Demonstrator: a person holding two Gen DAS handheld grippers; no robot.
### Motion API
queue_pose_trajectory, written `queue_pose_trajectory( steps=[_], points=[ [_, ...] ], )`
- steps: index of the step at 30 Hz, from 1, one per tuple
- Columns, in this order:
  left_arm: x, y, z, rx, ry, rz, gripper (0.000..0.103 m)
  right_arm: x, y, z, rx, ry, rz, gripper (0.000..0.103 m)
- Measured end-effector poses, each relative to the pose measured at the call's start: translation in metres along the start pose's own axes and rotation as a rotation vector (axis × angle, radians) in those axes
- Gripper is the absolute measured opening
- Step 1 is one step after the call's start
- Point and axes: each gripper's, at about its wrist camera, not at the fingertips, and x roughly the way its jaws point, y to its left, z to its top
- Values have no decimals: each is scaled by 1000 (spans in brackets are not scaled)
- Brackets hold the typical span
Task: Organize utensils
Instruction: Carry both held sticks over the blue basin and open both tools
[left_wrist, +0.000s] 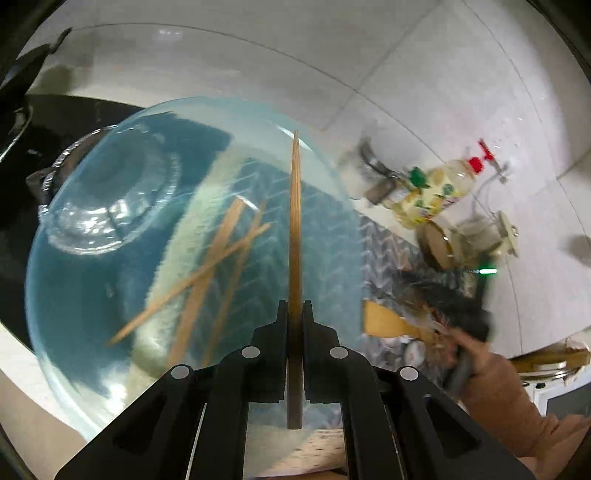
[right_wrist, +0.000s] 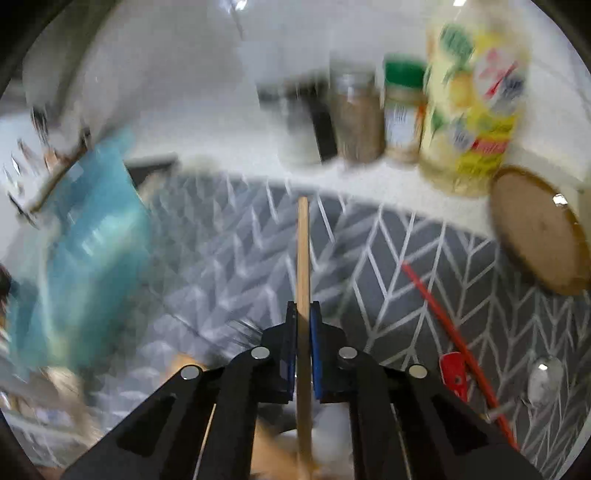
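In the left wrist view my left gripper (left_wrist: 294, 306) is shut on a wooden chopstick (left_wrist: 295, 221) that points straight ahead over a large clear bluish bowl (left_wrist: 70, 302). Several more wooden chopsticks (left_wrist: 207, 266) lie crossed inside the bowl. At the right, blurred, a hand (left_wrist: 484, 365) holds the dark right gripper (left_wrist: 461, 306). In the right wrist view my right gripper (right_wrist: 303, 306) is shut on another wooden chopstick (right_wrist: 303, 251) above a grey chevron mat (right_wrist: 388, 258). The bluish bowl (right_wrist: 92, 240) is a blur at the left.
A red-handled utensil (right_wrist: 443, 314) and a metal spoon (right_wrist: 543, 376) lie on the mat at the right. An oil bottle (right_wrist: 472, 110), two spice jars (right_wrist: 402, 107) and a round wooden lid (right_wrist: 535, 232) stand along the tiled wall. A dark surface (left_wrist: 22, 221) lies left of the bowl.
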Motion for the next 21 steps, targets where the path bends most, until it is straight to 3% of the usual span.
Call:
queue_pose_trajectory(
  steps=[2,5,8,10,13,17,21],
  points=[
    [0,12,5,-10,8,13,7,-30,15,13,44,-69,55,7],
    [6,31,14,-11,33,41,7,-66,52,38,147,-154,226,7],
    [18,51,22,-13,91,81,7,-59,101,52,269,-130,419,7],
    [26,60,25,-1,128,86,7,-40,129,56,302,-84,476,7],
    [34,67,25,24,162,98,8,10,170,54,346,31,479,7],
    [40,65,24,68,181,114,8,70,190,42,382,147,348,7],
    [42,59,23,87,187,124,10,89,203,46,318,171,220,8]
  ],
)
